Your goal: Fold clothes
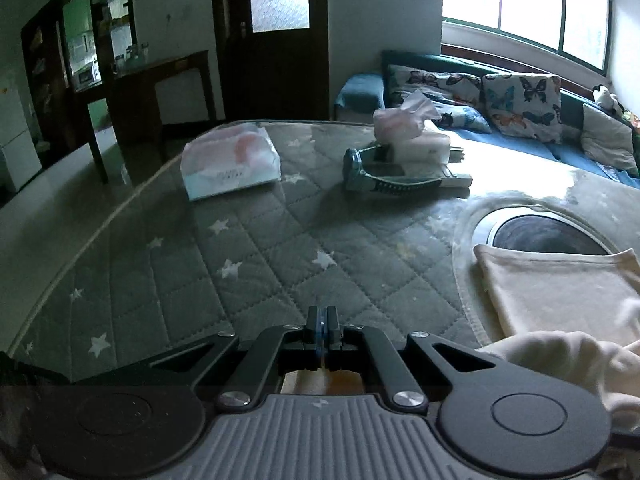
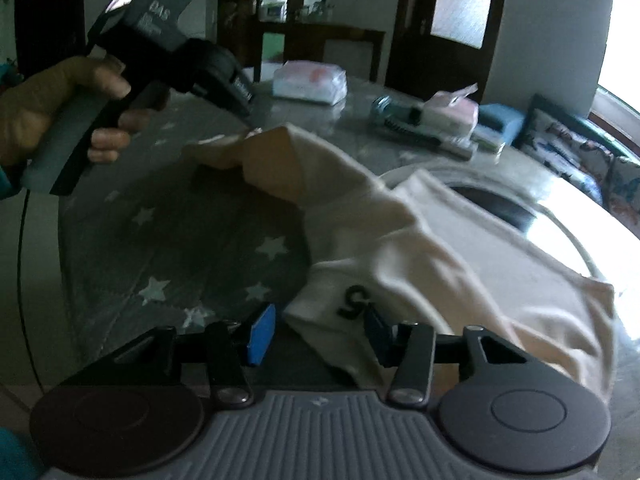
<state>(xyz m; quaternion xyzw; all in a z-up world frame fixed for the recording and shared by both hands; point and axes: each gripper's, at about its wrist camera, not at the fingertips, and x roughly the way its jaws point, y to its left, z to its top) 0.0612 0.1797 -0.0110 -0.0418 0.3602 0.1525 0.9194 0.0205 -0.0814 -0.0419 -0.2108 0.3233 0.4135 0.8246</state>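
Note:
A cream garment [image 2: 420, 248] with a black "5" print lies on the grey star-patterned table cover [image 2: 168, 240]; it also shows at the right of the left wrist view [image 1: 560, 300]. My left gripper [image 1: 324, 320] is shut. In the right wrist view the left gripper [image 2: 250, 122] pinches a corner of the garment and holds it lifted above the table. My right gripper [image 2: 320, 332] is open, its blue-padded fingers [image 2: 262, 334] either side of the garment's near edge by the "5".
On the far table: a plastic-wrapped tissue pack [image 1: 230, 164], a tissue box [image 1: 416, 136] and a teal tool [image 1: 384, 180]. A round dark inset [image 1: 548, 236] lies in the table by the garment. A sofa with butterfly cushions [image 1: 520, 100] stands behind.

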